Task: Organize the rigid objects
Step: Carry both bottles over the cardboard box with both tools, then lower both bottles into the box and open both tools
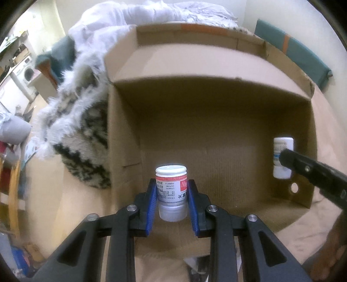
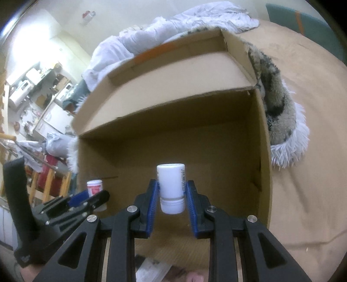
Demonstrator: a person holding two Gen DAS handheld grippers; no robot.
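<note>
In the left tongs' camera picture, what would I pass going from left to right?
Washing machine → furry black-and-white blanket → red-labelled bottle gripped in the left tongs → white bottle at the cardboard box's right wall, with the right tongs on it.

I see a bed [image 2: 308, 195] with a tan sheet carrying everything. An open cardboard box [image 1: 216, 130] sits on it. A furry grey-and-white blanket [image 1: 76, 121] lies against the box's side, and a rumpled white quilt [image 1: 134, 15] is piled behind the box.
</note>
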